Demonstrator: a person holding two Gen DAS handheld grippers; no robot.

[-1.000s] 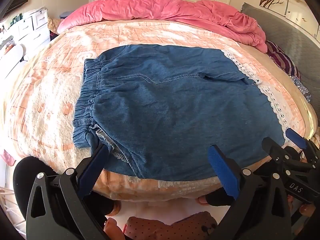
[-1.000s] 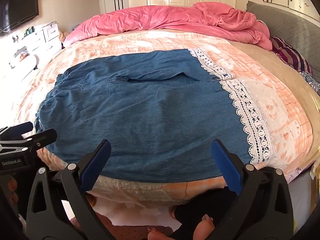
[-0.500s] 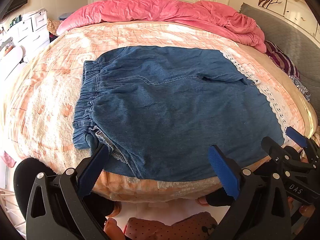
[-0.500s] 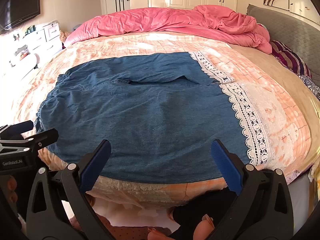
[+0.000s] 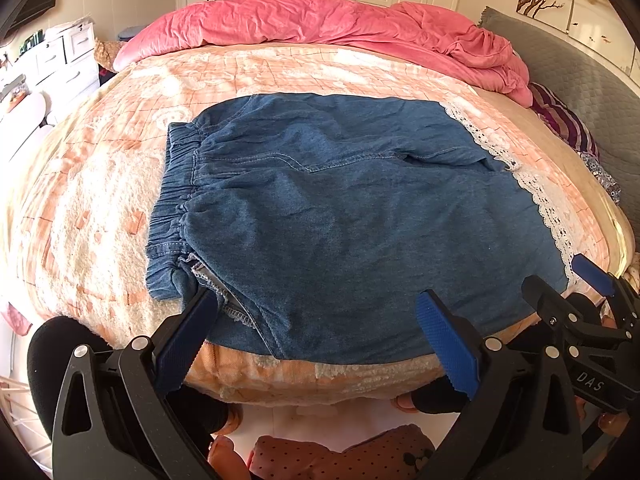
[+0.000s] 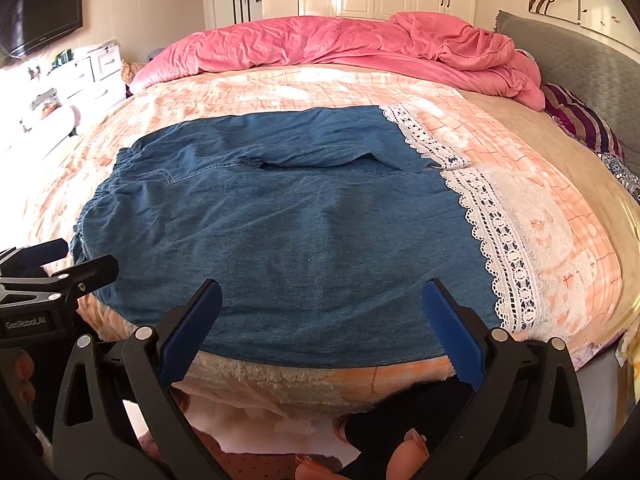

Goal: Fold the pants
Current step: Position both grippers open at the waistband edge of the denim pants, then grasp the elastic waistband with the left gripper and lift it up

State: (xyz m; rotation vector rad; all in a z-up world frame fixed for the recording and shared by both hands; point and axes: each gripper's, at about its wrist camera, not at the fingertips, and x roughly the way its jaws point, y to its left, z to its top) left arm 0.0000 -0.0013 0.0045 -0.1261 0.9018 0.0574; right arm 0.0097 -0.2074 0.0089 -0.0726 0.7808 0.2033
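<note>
The left gripper is wide open and holds nothing; it hangs at the near edge of the bed, and its left pad is just beside the near corner of the waistband. The right gripper is also wide open and empty, at the same near edge, over the leg end of the pants. In the left wrist view, the right gripper shows at the right side.

The pants lie flat on the peach and white blanket, near the front of the bed. Their long axis runs from left to right: the waistband points to the left and the leg ends point to the right. The cloth is blue denim. The waistband is elastic and gathered into small folds. The leg ends carry a broad trim of white lace. One leg lies nearer, the other farther, with a seam and a small opening between them. At the near left corner, some fabric is turned out, so pale stitching shows. A pink duvet lies crumpled at the far side of the bed.
</note>
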